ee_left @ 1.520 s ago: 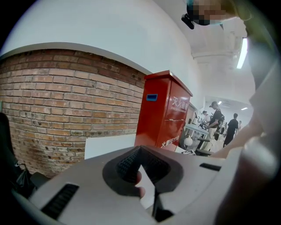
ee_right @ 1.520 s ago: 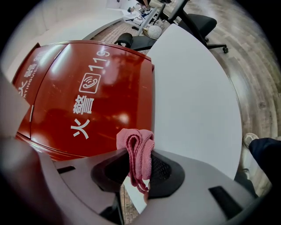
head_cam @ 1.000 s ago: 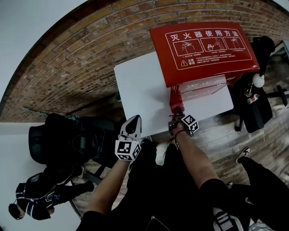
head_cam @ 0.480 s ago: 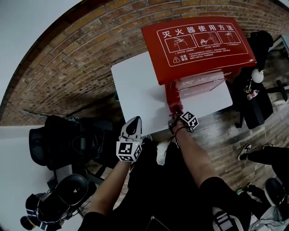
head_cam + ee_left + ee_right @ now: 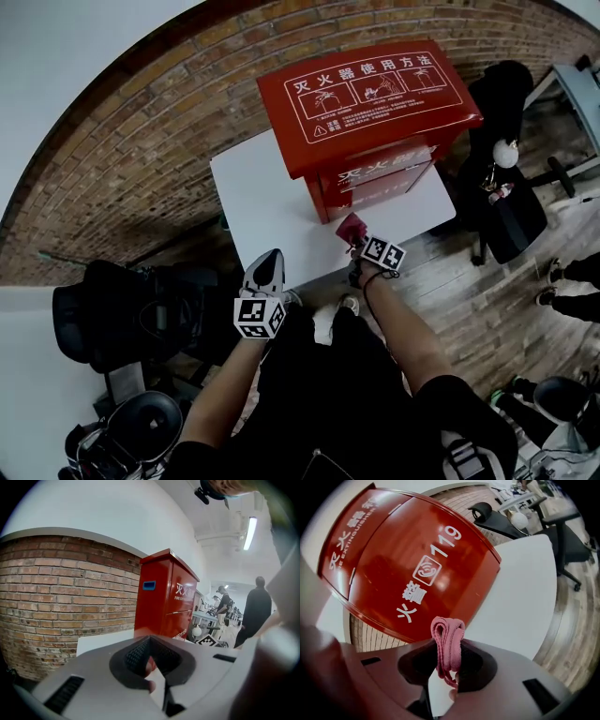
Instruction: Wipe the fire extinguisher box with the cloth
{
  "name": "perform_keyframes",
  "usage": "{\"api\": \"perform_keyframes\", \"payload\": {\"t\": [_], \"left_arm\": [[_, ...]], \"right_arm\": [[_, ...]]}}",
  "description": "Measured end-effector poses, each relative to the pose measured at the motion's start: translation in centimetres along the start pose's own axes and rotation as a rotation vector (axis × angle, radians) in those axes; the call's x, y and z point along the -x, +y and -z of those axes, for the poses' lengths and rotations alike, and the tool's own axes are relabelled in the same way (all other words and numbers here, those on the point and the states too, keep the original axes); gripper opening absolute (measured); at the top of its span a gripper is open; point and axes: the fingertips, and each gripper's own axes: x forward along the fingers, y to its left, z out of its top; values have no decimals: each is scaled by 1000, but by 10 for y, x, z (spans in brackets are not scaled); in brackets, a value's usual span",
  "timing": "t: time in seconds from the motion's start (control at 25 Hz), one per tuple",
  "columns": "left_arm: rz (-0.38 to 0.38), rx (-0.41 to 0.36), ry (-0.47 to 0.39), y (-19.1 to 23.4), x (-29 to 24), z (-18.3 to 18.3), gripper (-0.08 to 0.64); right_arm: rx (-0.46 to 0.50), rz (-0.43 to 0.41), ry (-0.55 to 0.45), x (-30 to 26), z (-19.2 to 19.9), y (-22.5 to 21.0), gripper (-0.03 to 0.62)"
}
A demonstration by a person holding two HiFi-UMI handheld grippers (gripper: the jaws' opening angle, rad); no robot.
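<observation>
The red fire extinguisher box stands upright on a white table against a brick wall. My right gripper is at the table's front edge, shut on a folded pink cloth. The cloth sits a short way in front of the box's lower front corner, apart from it. In the right gripper view the cloth sticks up between the jaws of the right gripper, with the box face close ahead. My left gripper hangs off the table's front edge, left of the box, shut and empty. From the left gripper the box shows ahead to the right.
The brick wall runs behind the table. A black office chair stands at the left and another at the right. Wooden floor lies in front. People stand in the background at desks.
My right gripper has drawn the cloth back from the box's lower front corner toward the table's front edge. The head view has swung, so the box shows further left. The left gripper has barely moved.
</observation>
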Motion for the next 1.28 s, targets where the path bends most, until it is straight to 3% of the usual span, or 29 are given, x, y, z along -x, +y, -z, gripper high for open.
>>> {"api": "perform_keyframes", "payload": {"t": [0.28,0.52,0.88,1.28], "left_arm": [[39,2,-29,-26,-5,-14,18],[28,4,-64,-33,0,-27,18],[5,41,-111,-42,14,-54,18],[-31,43,-161,-34,43,-71,18]], "right_arm": [[195,-50,-17,49,-26,39,106],[398,-129,-80,95,-50,92,106],[806,-245,-216,172,-66,187,106],[938,-328,-266,201,-50,227,104]]}}
